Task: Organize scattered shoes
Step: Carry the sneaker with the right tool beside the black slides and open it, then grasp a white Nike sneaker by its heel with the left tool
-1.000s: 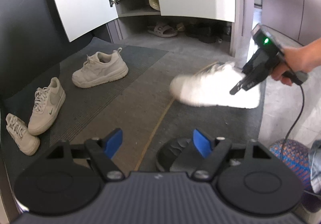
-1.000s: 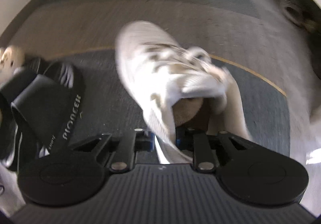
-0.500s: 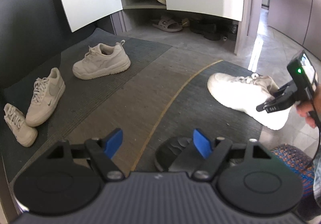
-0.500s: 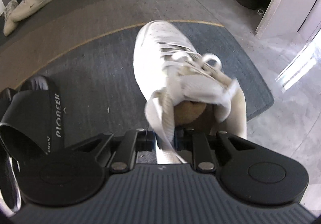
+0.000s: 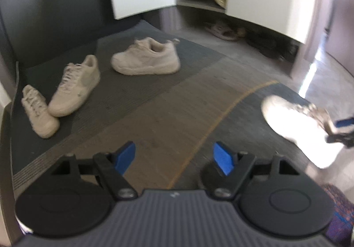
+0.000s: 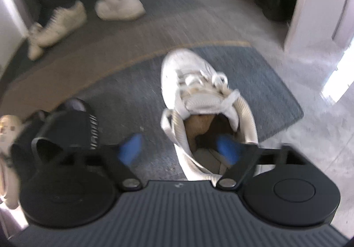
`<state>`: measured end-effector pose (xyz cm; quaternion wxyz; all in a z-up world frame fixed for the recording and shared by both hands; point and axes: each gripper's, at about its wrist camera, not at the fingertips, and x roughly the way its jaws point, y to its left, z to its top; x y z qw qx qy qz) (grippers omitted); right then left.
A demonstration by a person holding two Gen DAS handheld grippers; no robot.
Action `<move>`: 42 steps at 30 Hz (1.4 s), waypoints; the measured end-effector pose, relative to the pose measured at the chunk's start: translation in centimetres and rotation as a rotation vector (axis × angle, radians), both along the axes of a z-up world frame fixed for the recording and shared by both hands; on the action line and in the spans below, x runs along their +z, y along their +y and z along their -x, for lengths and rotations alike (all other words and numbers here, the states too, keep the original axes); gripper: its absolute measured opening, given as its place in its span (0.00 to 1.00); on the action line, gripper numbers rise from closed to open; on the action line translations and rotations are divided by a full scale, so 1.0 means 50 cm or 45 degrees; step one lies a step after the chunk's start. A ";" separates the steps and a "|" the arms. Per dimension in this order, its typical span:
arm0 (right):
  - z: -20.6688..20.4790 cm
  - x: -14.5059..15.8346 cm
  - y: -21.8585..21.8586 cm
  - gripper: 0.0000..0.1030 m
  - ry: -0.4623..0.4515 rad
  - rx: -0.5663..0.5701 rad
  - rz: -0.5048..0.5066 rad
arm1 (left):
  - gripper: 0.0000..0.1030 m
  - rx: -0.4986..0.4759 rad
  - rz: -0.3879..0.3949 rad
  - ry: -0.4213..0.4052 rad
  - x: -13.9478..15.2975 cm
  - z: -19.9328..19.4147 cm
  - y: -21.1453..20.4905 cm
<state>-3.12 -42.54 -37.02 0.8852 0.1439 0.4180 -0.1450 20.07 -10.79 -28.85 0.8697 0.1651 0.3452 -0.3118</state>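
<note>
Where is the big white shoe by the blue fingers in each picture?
Left wrist view: the white shoe lies at the right edge, on the dark mat.
Right wrist view: the same shoe is in the middle, heel toward the open right gripper.
Shared landmark: the yellow line across the mat.

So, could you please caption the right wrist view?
Open right gripper straddling white lace-up sneaker's collar on grey mat, beside black slide sandal.

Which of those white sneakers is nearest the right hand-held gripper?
The bright white sneaker on the blue-grey mat, directly at the right hand-held gripper, whose open fingers straddle its heel. The three other white sneakers lie together far across the mat by the dark wall.
</note>
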 end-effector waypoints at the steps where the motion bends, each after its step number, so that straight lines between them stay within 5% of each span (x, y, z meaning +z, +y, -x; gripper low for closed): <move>1: 0.004 0.013 0.001 0.86 -0.016 -0.011 0.012 | 0.83 0.023 0.006 0.000 0.000 -0.009 0.006; 5: -0.013 0.066 0.017 0.86 -0.150 -0.058 0.025 | 0.85 0.200 -0.023 -0.065 -0.033 -0.121 0.055; 11: -0.141 0.065 0.079 0.86 -0.187 0.060 -0.057 | 0.85 0.455 -0.099 -0.135 -0.080 -0.356 0.149; 19: -0.328 0.038 0.150 0.86 -0.137 0.273 -0.125 | 0.85 0.466 -0.175 -0.252 -0.153 -0.596 0.173; 22: -0.390 0.033 0.159 0.86 -0.109 0.311 -0.124 | 0.85 0.386 -0.100 -0.248 -0.178 -0.648 0.138; 33: -0.363 0.026 0.098 0.86 -0.006 0.118 -0.110 | 0.84 0.156 0.229 -0.052 -0.214 -0.699 -0.249; 42: -0.260 0.057 0.052 0.86 -0.003 -0.045 -0.066 | 0.79 0.242 0.068 -0.041 -0.261 -0.734 -0.510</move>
